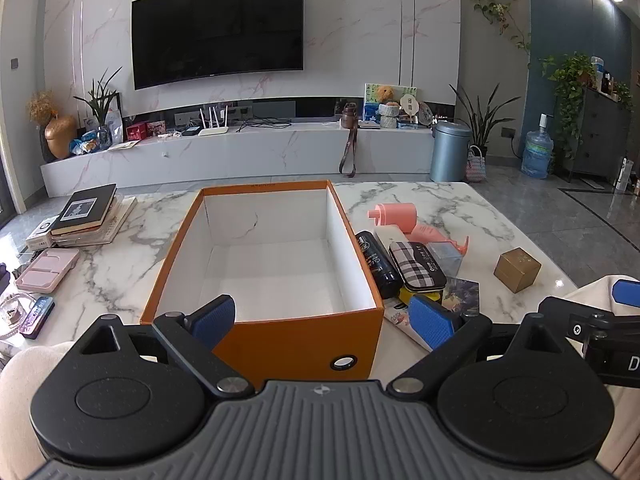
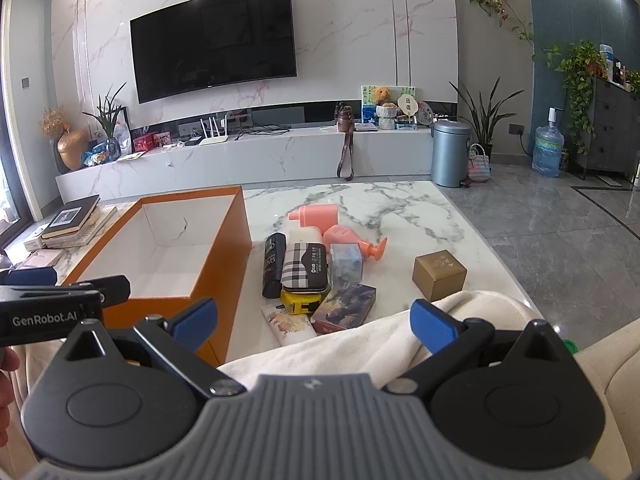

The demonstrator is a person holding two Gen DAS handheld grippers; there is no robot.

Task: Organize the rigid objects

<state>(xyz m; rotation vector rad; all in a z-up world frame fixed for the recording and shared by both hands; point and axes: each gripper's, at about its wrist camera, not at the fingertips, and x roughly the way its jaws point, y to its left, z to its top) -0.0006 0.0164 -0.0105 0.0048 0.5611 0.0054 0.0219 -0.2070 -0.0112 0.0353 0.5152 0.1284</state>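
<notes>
Reading "GenRobot.AI", white lettering marks the left tongs (image 2: 52, 280) body.

A: How is the left gripper (image 1: 322, 322) built?
B: Black linkage arms with silver screws, blue ribbed pads (image 1: 430, 320) and a grey ridged housing are seen.

A: And the right gripper (image 2: 314, 320)?
B: The same build is shown; "GenRobot.AI" is printed in white on the left gripper's black side.

The open orange cardboard box (image 1: 260, 280) sits mid-surface (image 1: 420, 200). Right of the box huddle a black cylinder (image 2: 274, 264), checked tin (image 2: 304, 268) and pink pump bottle (image 2: 352, 242); farther right, apart, a gold cube box (image 2: 439, 270). Left of the box, stacked books (image 1: 86, 216).
</notes>
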